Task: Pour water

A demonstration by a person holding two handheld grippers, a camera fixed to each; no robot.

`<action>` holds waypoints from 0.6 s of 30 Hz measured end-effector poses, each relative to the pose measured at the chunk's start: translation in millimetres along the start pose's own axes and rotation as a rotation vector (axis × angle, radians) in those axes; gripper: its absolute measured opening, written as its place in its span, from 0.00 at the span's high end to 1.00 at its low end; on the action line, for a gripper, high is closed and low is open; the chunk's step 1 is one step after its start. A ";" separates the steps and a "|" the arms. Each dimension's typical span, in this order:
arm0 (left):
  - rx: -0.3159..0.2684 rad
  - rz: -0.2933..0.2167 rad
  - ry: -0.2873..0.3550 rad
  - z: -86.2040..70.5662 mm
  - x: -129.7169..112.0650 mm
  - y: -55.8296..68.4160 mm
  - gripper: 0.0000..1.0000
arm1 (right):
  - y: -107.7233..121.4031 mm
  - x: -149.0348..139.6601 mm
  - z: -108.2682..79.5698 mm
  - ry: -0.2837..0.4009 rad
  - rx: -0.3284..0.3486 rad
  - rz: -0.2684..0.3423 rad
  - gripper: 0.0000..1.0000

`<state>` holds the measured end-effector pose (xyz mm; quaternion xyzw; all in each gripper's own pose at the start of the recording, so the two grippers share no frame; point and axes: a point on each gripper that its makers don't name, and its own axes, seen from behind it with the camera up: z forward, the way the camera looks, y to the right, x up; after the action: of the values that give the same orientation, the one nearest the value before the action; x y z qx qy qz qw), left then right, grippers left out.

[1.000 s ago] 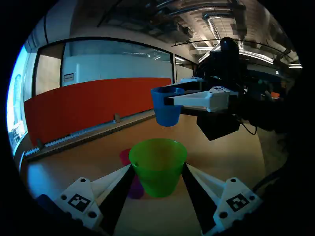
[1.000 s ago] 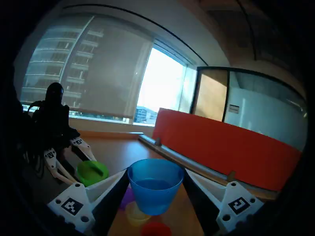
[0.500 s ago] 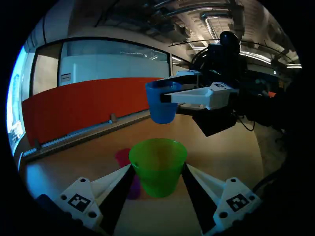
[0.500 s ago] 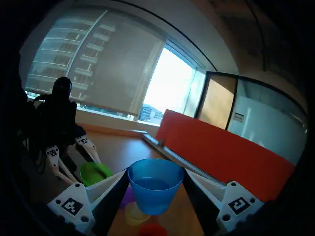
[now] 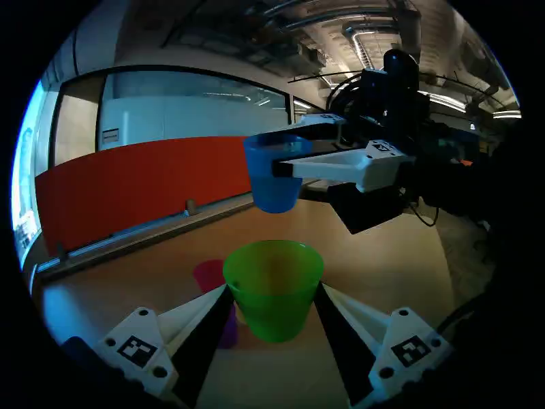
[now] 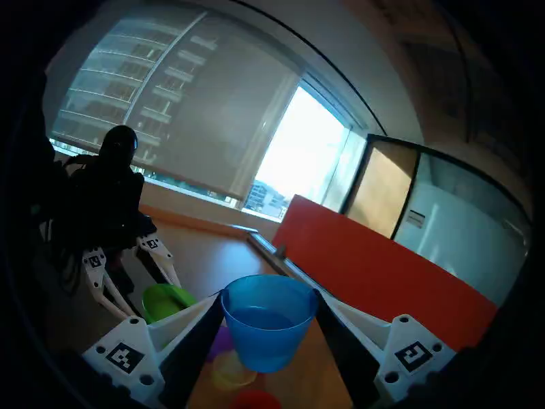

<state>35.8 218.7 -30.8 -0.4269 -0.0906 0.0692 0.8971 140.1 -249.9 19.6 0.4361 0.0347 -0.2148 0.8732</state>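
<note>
In the left gripper view my left gripper (image 5: 272,300) is shut on an upright green cup (image 5: 274,286), held above the wooden table (image 5: 381,266). Higher up and a little behind it hangs the blue cup (image 5: 272,172), pinched by my right gripper (image 5: 283,163). In the right gripper view that blue cup (image 6: 269,328) sits upright between the right gripper's (image 6: 270,320) fingers, with water inside. The green cup (image 6: 165,300) and the left gripper (image 6: 153,290) show farther off at the lower left.
A pink cup (image 5: 208,274) stacked on a purple one (image 5: 230,330) stands on the table beside my left fingers. Yellow (image 6: 233,370), red (image 6: 253,399) and purple (image 6: 219,341) cups sit below the blue cup. An orange partition (image 5: 136,180) runs along the table's far edge.
The blue cup and right gripper have risen and shifted left, toward a spot over the green cup. The green cup has stayed put in my left gripper.
</note>
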 end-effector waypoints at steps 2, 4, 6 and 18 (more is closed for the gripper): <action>-0.005 0.000 0.004 0.4 0.8 1.8 0.18 | -0.2 0.8 -0.2 0.000 0.002 -0.007 0.07; -0.010 0.000 0.007 1.0 0.9 3.5 0.18 | -0.4 1.5 -0.3 0.000 0.004 -0.017 0.07; -0.014 0.001 0.009 1.6 0.6 5.0 0.18 | -0.5 2.1 -0.4 0.000 0.005 -0.029 0.07; -0.034 0.018 0.040 4.7 7.4 14.2 0.18 | -4.9 3.8 0.6 -0.012 0.024 -0.105 0.07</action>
<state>41.3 232.6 -38.1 -0.4440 -0.0699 0.0670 0.8908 141.5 -254.2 15.4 0.4426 0.0495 -0.2634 0.8557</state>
